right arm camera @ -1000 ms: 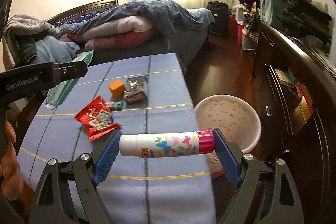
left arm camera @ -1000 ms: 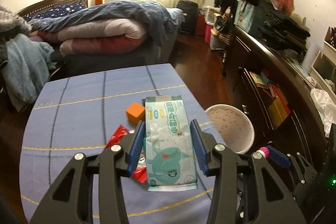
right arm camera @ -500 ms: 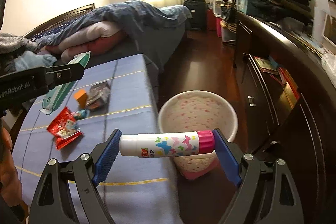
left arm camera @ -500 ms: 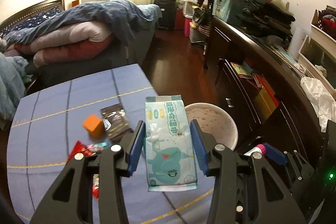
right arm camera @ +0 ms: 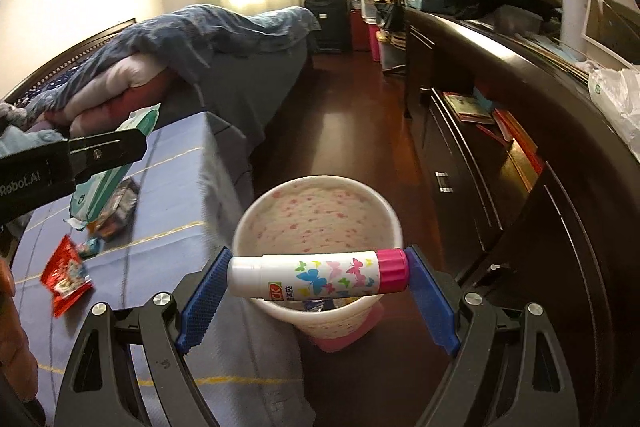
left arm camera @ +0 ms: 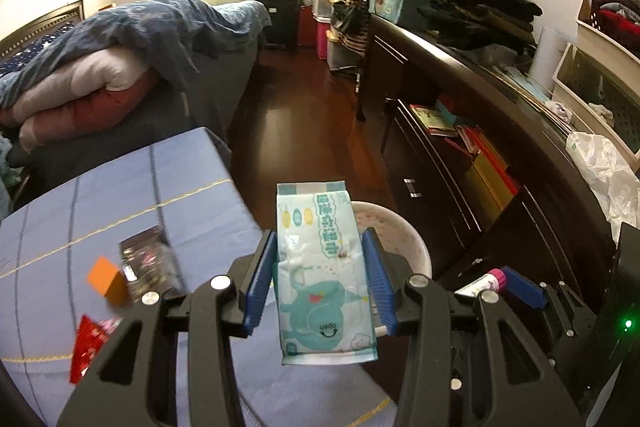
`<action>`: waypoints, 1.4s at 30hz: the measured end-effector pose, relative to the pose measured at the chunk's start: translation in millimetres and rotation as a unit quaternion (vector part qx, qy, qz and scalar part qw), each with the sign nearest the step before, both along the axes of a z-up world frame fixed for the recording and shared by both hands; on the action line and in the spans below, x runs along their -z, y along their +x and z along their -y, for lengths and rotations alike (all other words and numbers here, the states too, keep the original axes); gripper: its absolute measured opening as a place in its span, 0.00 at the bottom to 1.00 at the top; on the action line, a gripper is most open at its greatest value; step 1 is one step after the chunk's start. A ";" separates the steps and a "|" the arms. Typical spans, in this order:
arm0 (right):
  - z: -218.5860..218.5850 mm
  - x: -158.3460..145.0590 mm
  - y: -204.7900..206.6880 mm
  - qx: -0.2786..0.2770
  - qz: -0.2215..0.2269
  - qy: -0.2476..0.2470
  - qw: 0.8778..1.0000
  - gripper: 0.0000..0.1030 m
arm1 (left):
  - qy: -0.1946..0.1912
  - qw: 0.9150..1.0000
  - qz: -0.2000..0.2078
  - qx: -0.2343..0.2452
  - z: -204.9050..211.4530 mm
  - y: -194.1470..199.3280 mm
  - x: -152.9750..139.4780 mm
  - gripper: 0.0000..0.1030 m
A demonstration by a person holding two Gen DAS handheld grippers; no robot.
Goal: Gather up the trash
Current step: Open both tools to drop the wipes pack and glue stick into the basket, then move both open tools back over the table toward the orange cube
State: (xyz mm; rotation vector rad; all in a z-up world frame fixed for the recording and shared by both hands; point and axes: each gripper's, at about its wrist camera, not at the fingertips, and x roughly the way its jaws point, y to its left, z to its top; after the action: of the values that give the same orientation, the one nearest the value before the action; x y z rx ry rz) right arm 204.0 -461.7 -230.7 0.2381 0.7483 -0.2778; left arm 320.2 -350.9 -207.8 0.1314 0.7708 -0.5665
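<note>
A blue-clothed table carries a red wrapper, an orange block and a dark packet. The speckled bin stands on the wooden floor.

Much of what I see from both wrist cameras is covered, cropped or smeared.

From my left wrist camera, the wipes pack hides most of the trash bin behind it. The red wrapper is partly behind a gripper arm, and the dark packet and orange block are blurred. From my right wrist camera, the glue stick covers the bin's near rim, and something small inside the bin is too obscured to identify. A hand is cropped by the left edge.
</note>
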 end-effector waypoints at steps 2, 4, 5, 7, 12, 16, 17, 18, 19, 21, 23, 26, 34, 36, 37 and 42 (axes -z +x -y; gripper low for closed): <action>5.0 4.2 3.9 0.006 -0.003 -0.001 1.000 0.84 | 0.003 1.000 -0.002 0.007 9.6 6.9 5.3 0.44; 10.4 10.2 9.5 0.012 -0.008 -0.003 1.000 0.84 | 0.008 1.000 -0.006 0.012 19.3 15.1 11.5 0.44; 13.0 13.1 12.3 0.015 -0.009 -0.003 1.000 0.84 | 0.010 1.000 -0.009 0.018 26.5 21.0 16.2 0.44; 17.7 18.8 17.4 0.021 -0.013 -0.004 1.000 0.84 | 0.014 1.000 -0.013 0.023 35.0 28.5 22.3 0.44; 28.6 35.3 33.8 0.032 -0.022 -0.005 0.999 0.84 | 0.019 0.999 -0.031 0.036 58.8 48.9 43.4 0.44; 34.9 48.3 45.9 0.038 -0.030 -0.004 0.999 0.84 | 0.024 0.998 -0.040 0.038 69.8 60.8 57.6 0.44; 35.9 50.6 48.3 0.039 -0.032 -0.003 0.999 0.84 | 0.027 0.998 -0.044 0.038 72.3 64.7 61.9 0.44; 37.0 53.9 51.7 0.040 -0.034 -0.002 0.999 0.84 | 0.028 0.998 -0.048 0.039 74.1 68.0 65.1 0.44; 38.0 55.6 53.7 0.040 -0.035 -0.002 0.999 0.84 | 0.027 0.998 -0.050 0.040 74.1 70.6 67.4 0.44; 38.3 60.3 59.2 0.041 -0.038 -0.002 0.998 0.84 | 0.029 0.997 -0.055 0.042 76.9 76.2 72.6 0.44; 38.3 64.3 64.4 0.040 -0.041 -0.002 0.998 0.84 | 0.028 0.997 -0.056 0.044 77.7 79.1 75.7 0.45; 37.0 68.0 70.8 0.040 -0.043 -0.006 0.998 0.84 | 0.026 0.997 -0.056 0.042 76.7 82.8 77.5 0.48; 34.3 68.6 75.7 0.040 -0.044 -0.022 0.998 0.87 | 0.008 0.998 -0.047 0.036 67.9 85.6 68.6 0.63; 32.8 66.2 74.3 0.040 -0.040 -0.027 0.998 0.89 | 0.004 0.999 -0.042 0.031 63.8 84.8 64.5 0.68; 31.7 64.5 73.3 0.039 -0.038 -0.030 0.998 0.89 | 0.003 0.999 -0.040 0.029 62.4 84.5 62.5 0.69; 27.2 56.2 69.5 0.034 -0.036 -0.032 0.998 0.90 | -0.007 0.999 -0.030 0.019 49.5 78.1 49.0 0.74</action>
State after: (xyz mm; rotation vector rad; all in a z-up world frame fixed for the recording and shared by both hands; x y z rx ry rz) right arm 273.5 -488.8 -286.9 0.1949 0.8021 -0.3757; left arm 398.3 -400.4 -256.8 0.1162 0.8244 -0.6141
